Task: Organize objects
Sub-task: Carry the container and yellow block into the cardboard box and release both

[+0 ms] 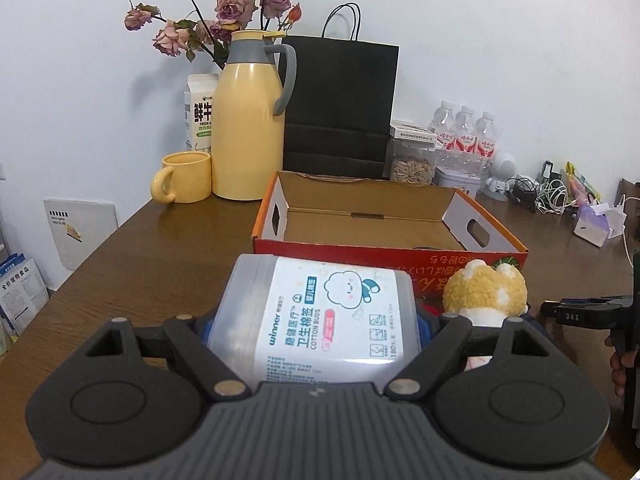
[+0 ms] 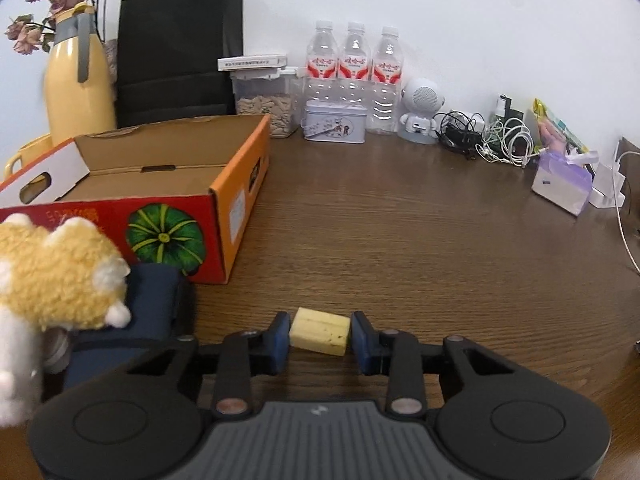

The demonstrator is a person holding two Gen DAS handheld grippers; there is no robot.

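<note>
In the left wrist view my left gripper [image 1: 316, 330] is shut on a clear cotton buds box [image 1: 332, 308] with a white label, held above the brown table [image 1: 160, 264]. Just beyond it stands an open orange and red cardboard carton [image 1: 486, 246], which has nothing in it. A yellow plush toy [image 1: 486, 294] sits by the carton's near wall. In the right wrist view my right gripper [image 2: 320, 338] has its blue pads [image 2: 280, 340] against both sides of a small pale yellow block [image 2: 320, 330] lying on the table. The plush toy [image 2: 52, 280] and a dark blue item [image 2: 156, 296] are at its left.
A yellow thermos [image 1: 246, 128], yellow mug [image 1: 186, 178], milk carton [image 1: 199, 114] and black paper bag [image 1: 340, 108] line the back wall. Further right are a seed jar [image 2: 264, 106], tin [image 2: 335, 123], three water bottles [image 2: 354, 72], white robot figure [image 2: 420, 114], cables [image 2: 500, 140] and tissue pack [image 2: 562, 182].
</note>
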